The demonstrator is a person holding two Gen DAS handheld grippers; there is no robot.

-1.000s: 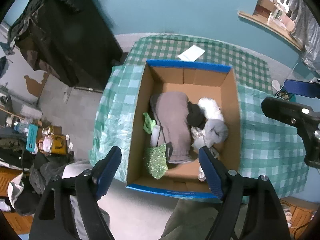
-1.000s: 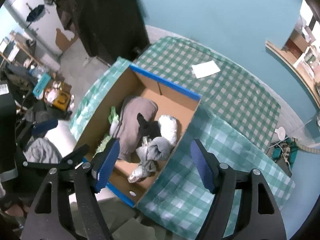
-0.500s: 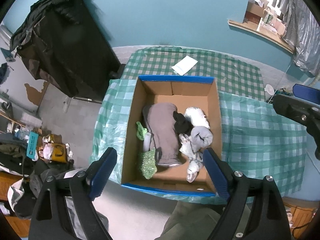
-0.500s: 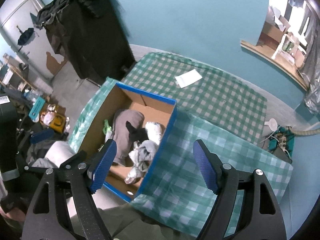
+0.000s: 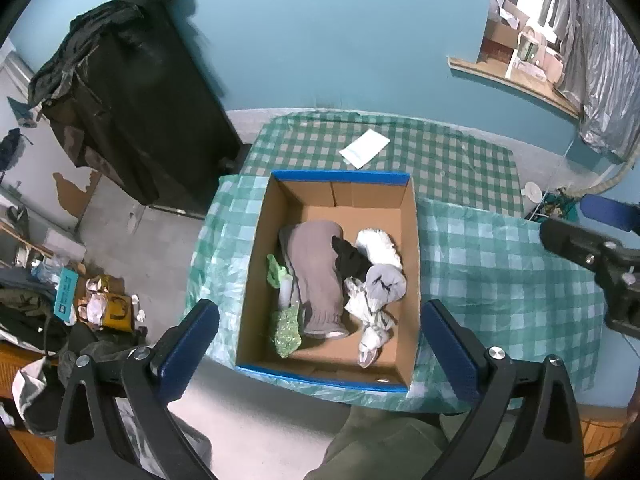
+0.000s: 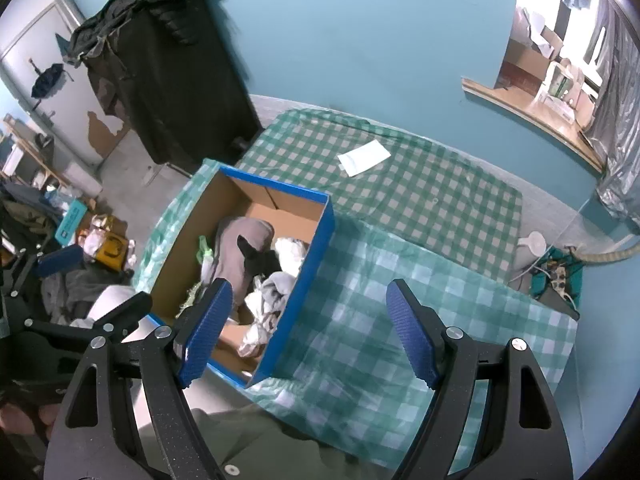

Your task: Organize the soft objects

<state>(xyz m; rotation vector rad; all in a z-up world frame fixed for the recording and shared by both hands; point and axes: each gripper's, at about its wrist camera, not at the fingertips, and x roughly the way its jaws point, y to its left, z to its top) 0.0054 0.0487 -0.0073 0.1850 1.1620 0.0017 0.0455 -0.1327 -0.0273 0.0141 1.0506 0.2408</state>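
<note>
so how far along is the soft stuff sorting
Looks nearly done: the brown garment, white fluffy piece and grey roll lie in the cardboard box. Nothing in hand: left gripper and right gripper are open, empty. Only a white paper remains on the checked cloth.

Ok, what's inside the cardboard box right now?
Inside the cardboard box: a grey-brown garment, black cloth, fluffy white piece, grey roll, white rags, green items. Anything beneath the pile is hidden.
</note>
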